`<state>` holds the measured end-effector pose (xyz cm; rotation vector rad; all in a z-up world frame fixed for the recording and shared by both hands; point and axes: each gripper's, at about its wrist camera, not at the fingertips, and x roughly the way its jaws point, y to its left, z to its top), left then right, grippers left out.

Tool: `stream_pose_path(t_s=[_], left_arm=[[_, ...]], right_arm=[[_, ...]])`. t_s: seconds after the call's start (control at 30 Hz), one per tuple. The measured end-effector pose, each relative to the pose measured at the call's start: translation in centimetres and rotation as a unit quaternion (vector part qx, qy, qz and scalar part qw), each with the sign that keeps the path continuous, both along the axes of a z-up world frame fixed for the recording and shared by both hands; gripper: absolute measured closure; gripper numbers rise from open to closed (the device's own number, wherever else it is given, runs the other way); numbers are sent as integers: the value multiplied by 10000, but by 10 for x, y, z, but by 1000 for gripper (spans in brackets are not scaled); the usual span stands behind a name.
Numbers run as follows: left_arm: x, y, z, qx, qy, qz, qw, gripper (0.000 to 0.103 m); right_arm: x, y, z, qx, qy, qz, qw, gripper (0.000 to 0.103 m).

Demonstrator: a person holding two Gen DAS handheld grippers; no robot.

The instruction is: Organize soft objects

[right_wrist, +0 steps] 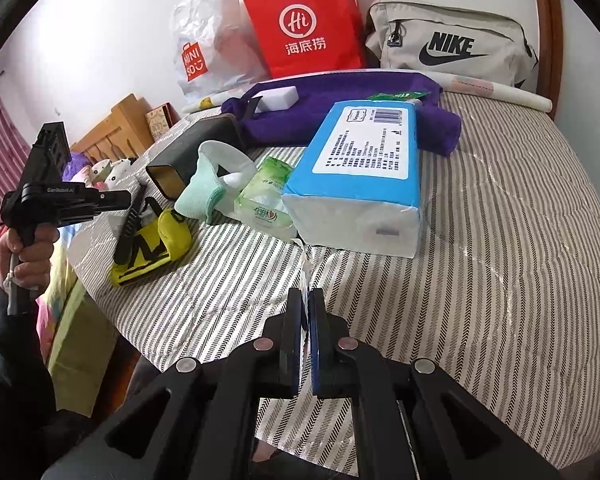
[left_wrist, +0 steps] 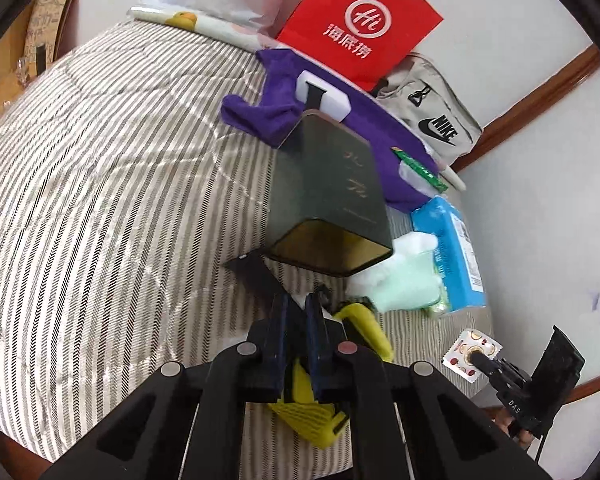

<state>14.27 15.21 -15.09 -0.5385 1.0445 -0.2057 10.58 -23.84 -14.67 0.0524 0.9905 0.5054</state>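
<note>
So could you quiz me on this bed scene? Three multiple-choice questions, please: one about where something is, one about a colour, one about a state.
1. The white block lies:
A on the floor
B on the purple towel
C inside the dark box

2. The wrapper of the big tissue pack is:
A blue
B pink
C black

3. The jaws of the right gripper are:
A wide open over nothing
B shut on a mint sock
C shut on a small packet

Answers:
1 B, the block rests on the towel's near edge.
2 A, blue covers its top and sides.
3 C, the left wrist view shows the patterned packet pinched at the tips.
</note>
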Motion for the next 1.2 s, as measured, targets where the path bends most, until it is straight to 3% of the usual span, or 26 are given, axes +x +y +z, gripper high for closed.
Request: stream_pose_path(t_s=[0.2,0.33,0.47,0.53,0.63,0.77,0.83,0.97,1.2], left_arm=[[9,-2,-13,261,296,17,9992,94],[5,-1,-15,132,384,42,9992,77],[14,-7,-18,245,496,91,9984,77],[19,-12,-20,342,570,115,9977,69],[27,-23,-22,458,659,112,9967,67],[37,-33,-25,489,683,88,9964,68],[38,-35,-23,373,563,24,9977,85],[35,-33,-19,373,410,48,9985,90],[25,-12,-12,-79,257,104,9996,93]], right_arm=[[1,1,-1,-59,74,-41,9999,99],[3,2,-2,-104,101,-40,9999,99],[5,4,-4,-104,119,-17,9999,99],[6,5,-4,-99,125,-7,9999,99],[6,5,-4,-176,108,-38,9998,99],[11,4,-6,-240,87,-92,9996,99],[13,6,-6,-272,59,-74,9996,99],[10,7,2,-87,-59,80,9999,100],[4,5,37,198,-435,317,9984,100]])
